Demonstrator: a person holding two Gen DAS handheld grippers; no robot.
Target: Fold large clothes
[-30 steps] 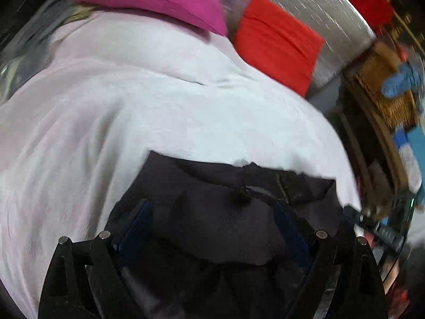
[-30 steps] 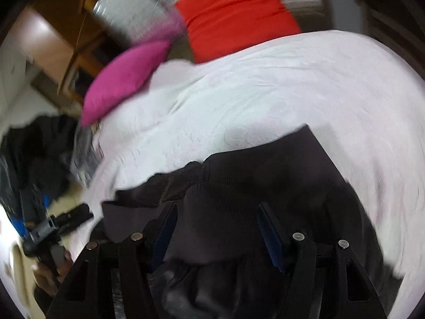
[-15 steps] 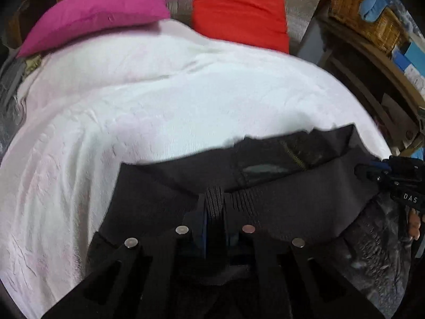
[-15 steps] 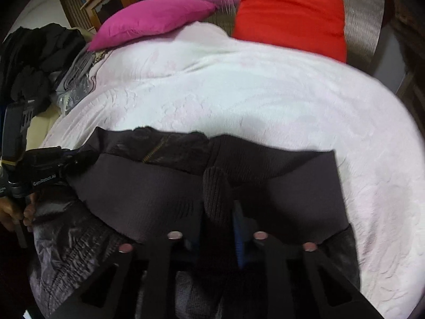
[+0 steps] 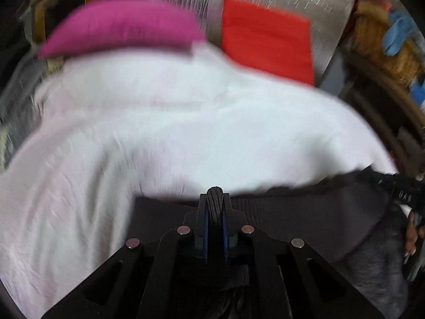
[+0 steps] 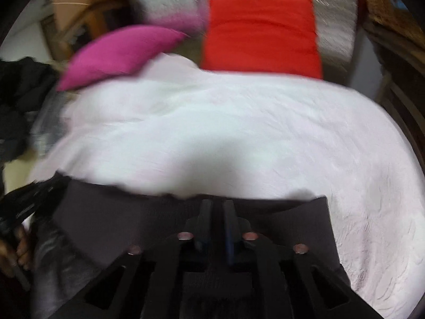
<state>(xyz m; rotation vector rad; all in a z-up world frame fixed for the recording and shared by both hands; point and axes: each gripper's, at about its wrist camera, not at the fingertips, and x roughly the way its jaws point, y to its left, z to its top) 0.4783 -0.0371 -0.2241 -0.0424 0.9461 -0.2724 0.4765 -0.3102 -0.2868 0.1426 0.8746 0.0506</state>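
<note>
- Bedspread (image 5: 164,138), white and lightly wrinkled, covers the bed and fills the middle of both wrist views; both pictures are blurred
- Dark garment (image 5: 305,218), a large brownish-black piece with a ribbed band along its far edge, lies on the near part of the bedspread, its band stretched straight across between the two grippers
- Left gripper (image 5: 214,212) is pinched tight on the ribbed band: a bunched fold of the knit pokes up between its two fingers, which stand almost together
- Right gripper (image 6: 217,212) also has its fingers drawn nearly together at the band's far edge, with dark cloth between them; blur hides exactly how much cloth is caught
- In the left wrist view the right gripper's black body shows at the right edge of the garment, with the person's hand (image 5: 410,236) just below it
- In the right wrist view the left gripper's dark body appears at the left end of the band, and fingers of the other hand (image 6: 21,250) show at the frame's edge
- Magenta pillow (image 5: 124,26) and red pillow (image 5: 265,42) rest at the head of the bed, side by side, well apart from the garment
- Shiny, quilted part of the garment (image 6: 50,260) hangs below the band at the near left
</note>
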